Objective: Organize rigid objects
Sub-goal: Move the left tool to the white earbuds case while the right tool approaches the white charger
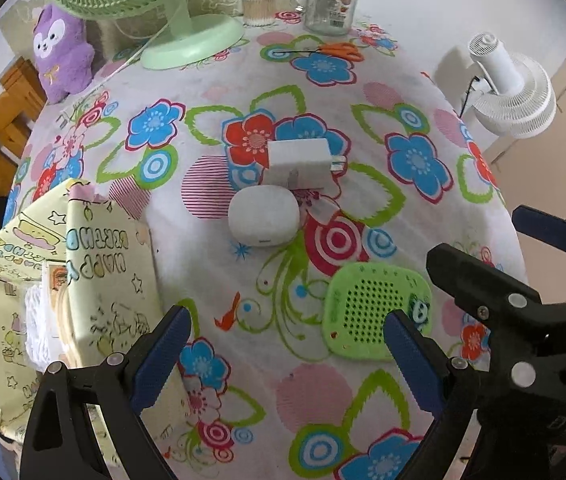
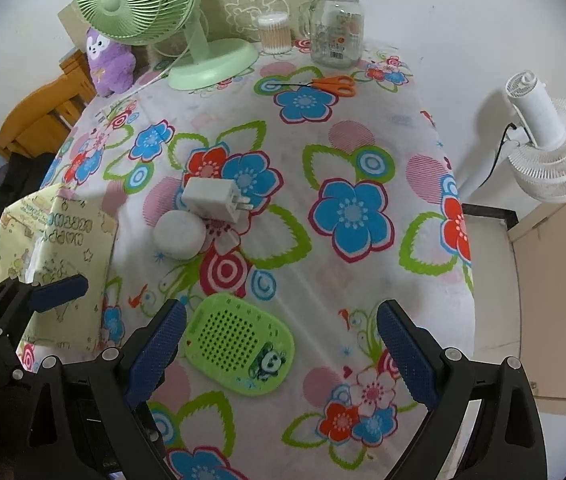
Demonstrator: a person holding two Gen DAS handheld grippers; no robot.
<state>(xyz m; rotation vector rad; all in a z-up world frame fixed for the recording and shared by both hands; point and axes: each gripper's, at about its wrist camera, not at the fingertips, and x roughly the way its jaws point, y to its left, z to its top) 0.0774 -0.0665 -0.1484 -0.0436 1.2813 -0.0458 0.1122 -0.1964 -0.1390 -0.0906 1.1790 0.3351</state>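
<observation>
Both grippers spread wide, holding nothing, low over the flowered tablecloth (image 2: 363, 128). Right gripper (image 2: 281, 350): green perforated case (image 2: 240, 346) lies flat between its fingers, nearer the left one. Left gripper (image 1: 287, 354): white round case (image 1: 265, 215) at 12 o'clock, white charger (image 1: 301, 162) touching behind it. Yellow box (image 1: 111, 280) at 10 o'clock.

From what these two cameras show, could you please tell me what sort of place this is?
Most likely a room in a home: a table under a flowered tablecloth carries a green desk fan, a purple plush toy and a jar of cotton swabs, with a white wall-side fan nearby.
</observation>
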